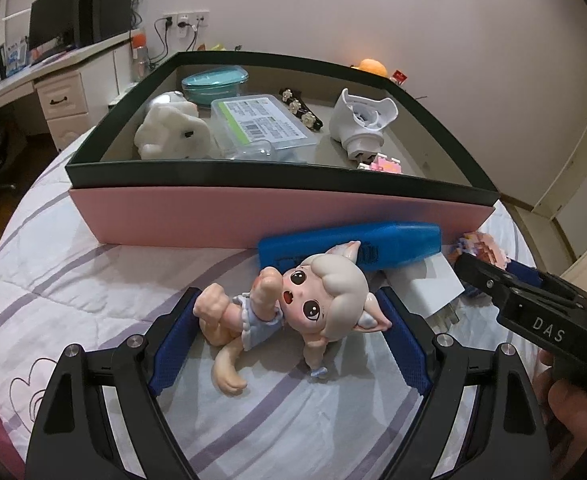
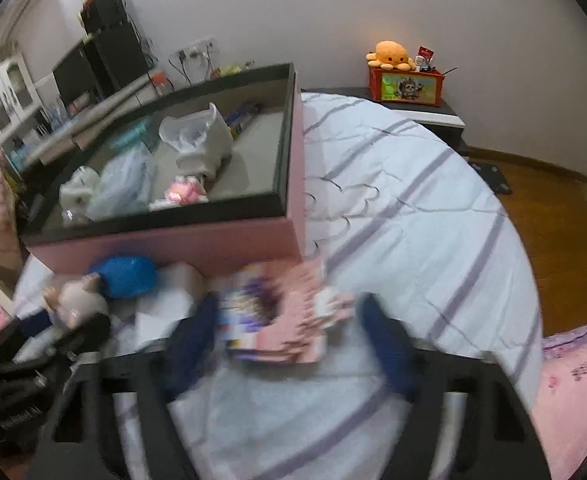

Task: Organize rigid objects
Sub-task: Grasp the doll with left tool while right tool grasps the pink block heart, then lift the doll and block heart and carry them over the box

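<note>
- Left gripper (image 1: 289,332) is seen low over the striped bedspread (image 1: 93,280), fingers spread wide and pointing toward the box.
- Between the blue pads (image 1: 173,344) a doll figurine (image 1: 293,304) is found lying on its back; the pads flank it, but contact cannot be confirmed.
- Just behind the figurine a blue case (image 1: 373,240) is noted, resting against the near wall of the pink box (image 1: 213,216).
- Inside the box a white plug-in device (image 1: 361,120), a clear labelled container (image 1: 261,128), a teal lidded dish (image 1: 213,82) and a white plush (image 1: 169,132) are recorded.
- Right gripper (image 2: 289,344) is seen heavily blurred, fingers apart, with a pink block model (image 2: 285,320) lying between them on the bedspread near the box corner; any grip cannot be told.
- In the left view the right gripper's black body enters from the right edge, angled toward that model.
</note>
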A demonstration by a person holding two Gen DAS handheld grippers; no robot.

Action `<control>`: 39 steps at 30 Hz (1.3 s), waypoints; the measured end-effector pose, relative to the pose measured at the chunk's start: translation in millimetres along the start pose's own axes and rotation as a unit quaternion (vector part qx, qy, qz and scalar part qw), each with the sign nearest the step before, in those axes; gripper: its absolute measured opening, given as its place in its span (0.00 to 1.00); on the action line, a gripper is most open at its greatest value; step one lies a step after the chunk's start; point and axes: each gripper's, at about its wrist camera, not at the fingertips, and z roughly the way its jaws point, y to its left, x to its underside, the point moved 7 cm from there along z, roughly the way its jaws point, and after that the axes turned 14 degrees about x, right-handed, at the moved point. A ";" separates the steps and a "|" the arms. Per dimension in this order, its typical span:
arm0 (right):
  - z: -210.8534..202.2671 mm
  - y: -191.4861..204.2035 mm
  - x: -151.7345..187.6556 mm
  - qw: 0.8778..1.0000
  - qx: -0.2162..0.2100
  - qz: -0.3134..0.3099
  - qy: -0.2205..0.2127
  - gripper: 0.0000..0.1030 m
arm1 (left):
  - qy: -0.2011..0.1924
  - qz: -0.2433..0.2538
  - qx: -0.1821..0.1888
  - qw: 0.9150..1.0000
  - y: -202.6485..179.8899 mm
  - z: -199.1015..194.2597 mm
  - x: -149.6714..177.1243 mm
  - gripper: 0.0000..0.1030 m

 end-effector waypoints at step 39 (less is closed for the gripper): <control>-96.5 44.3 4.1 0.996 -0.056 -0.033 -0.062 0.58 | -0.073 0.028 -0.014 0.997 8.0 -97.9 -8.8 0.83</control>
